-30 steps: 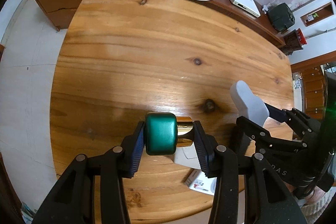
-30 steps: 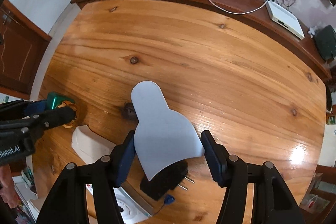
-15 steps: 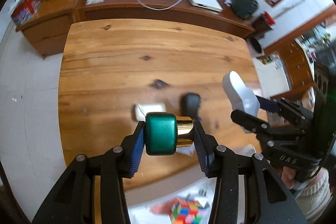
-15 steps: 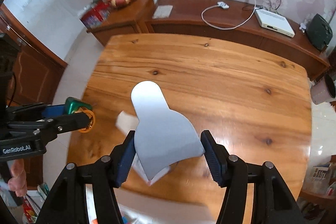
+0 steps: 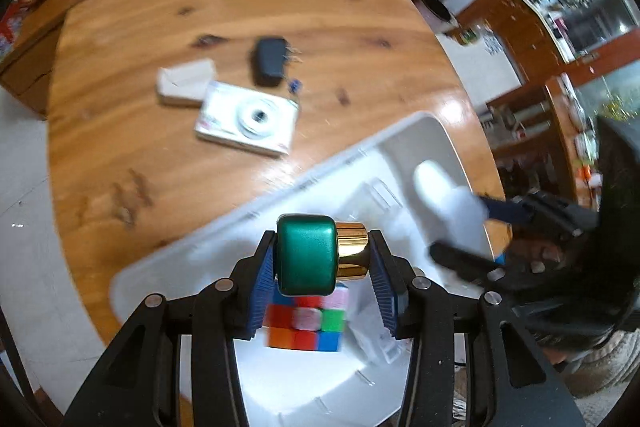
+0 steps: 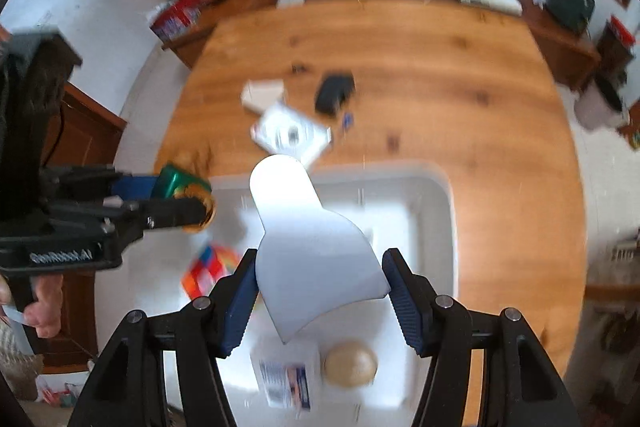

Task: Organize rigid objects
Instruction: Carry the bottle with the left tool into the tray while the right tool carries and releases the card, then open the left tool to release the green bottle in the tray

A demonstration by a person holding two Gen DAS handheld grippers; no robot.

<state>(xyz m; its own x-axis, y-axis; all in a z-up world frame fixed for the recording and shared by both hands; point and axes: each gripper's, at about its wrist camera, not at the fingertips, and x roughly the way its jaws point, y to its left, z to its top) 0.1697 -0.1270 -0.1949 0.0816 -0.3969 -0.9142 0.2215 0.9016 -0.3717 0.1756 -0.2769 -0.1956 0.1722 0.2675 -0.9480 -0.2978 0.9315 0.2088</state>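
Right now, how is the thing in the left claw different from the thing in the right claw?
The left claw grips a small green block with a shiny gold end; the right claw grips a flat, pale grey-white spade-shaped piece. The green block is chunky and fits between the fingers; the spade-shaped piece is thin and sticks out far past them. Both are held above the white bin, not resting in it.

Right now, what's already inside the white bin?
In the white bin: a colour cube, a tan ball and a labelled white packet. The held white scraper covers the bin's middle.
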